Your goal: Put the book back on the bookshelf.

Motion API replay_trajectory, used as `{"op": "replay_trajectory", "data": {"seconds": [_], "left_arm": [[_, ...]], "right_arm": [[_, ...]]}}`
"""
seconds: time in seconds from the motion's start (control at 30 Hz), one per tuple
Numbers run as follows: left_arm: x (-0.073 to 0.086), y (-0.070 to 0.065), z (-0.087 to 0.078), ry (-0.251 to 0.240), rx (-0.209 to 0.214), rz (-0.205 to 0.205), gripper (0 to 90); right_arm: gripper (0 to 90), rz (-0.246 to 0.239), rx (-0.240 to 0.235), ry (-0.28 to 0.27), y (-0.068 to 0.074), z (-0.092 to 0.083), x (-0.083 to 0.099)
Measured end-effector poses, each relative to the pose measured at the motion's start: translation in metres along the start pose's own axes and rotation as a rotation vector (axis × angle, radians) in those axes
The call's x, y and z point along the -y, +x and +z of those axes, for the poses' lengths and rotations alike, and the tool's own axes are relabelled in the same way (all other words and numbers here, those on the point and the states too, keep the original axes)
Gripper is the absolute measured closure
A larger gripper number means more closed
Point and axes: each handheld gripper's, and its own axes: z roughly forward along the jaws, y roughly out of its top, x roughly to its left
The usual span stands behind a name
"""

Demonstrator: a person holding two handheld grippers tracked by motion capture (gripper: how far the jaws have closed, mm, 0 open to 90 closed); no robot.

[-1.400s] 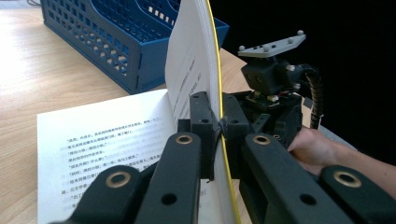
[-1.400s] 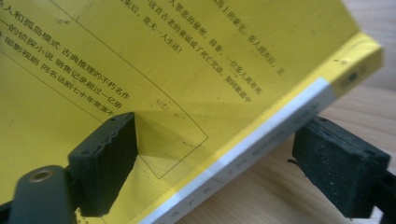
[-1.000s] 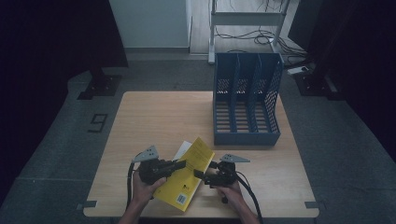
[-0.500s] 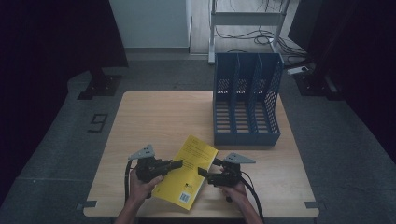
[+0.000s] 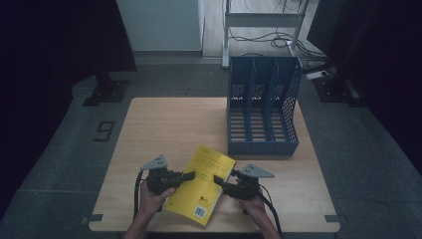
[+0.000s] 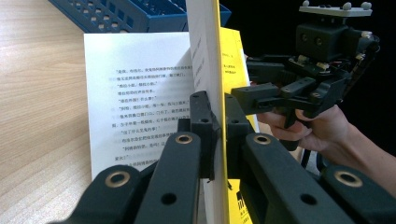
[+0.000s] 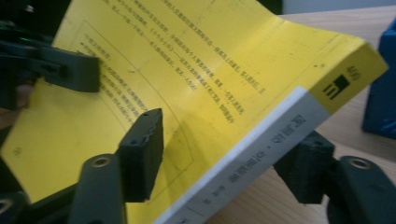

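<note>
A yellow paperback book [image 5: 201,191] sits tilted near the table's front edge, between both hands. My left gripper [image 5: 191,175] is shut on the book's left edge. In the left gripper view its pads [image 6: 212,100] pinch the yellow cover and a wad of pages [image 6: 205,46], and a white printed page [image 6: 135,84] spreads below. My right gripper [image 5: 217,179] straddles the spine edge. In the right gripper view its jaws [image 7: 224,140] have just been closing, one pad over the cover [image 7: 210,70] and one under the spine, with no firm press visible.
A blue three-slot file rack [image 5: 263,147] stands at the back right of the wooden table [image 5: 169,124], just beyond the book. Its corner [image 7: 383,107] appears beside the right gripper. Dark floor, a white cabinet and cables lie behind the table.
The right gripper's jaws have narrowed around the book's spine edge and that hand has risen a little. The book has swung closer to level. The left gripper kept its hold.
</note>
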Motion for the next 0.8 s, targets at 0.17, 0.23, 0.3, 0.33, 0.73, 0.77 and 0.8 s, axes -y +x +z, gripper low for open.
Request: {"op": "replay_trajectory", "data": {"seconds": [0.17,0.23,0.3,0.33,0.73,0.77,0.8], "left_arm": [[0.001,0.001,0.001,0.002,-0.006,-0.004,87.0],[0.002,0.001,0.001,0.002,-0.006,-0.006,87.0],[0.002,0.001,0.001,0.002,-0.006,-0.006,87.0],[0.002,0.000,0.001,-0.002,-0.003,-0.006,87.0],[0.003,-0.002,0.006,0.004,0.010,0.002,84.1],[0.003,-0.002,0.006,0.005,0.008,0.002,84.1],[0.003,-0.001,0.006,0.006,0.005,0.004,84.0]], "right_arm": [[42.2,-0.004,0.013,-0.001,0.000,0.000,0.000],[42.7,-0.024,0.010,-0.005,0.001,-0.001,-0.001],[42.6,-0.063,0.003,-0.008,0.003,-0.002,-0.002],[42.6,-0.084,-0.006,-0.012,0.006,-0.004,-0.003],[52.2,-0.089,-0.056,-0.027,0.012,-0.008,-0.009],[52.2,-0.089,-0.056,-0.027,0.012,-0.008,-0.009],[53.6,-0.088,-0.053,-0.027,0.013,-0.008,-0.009]]}}
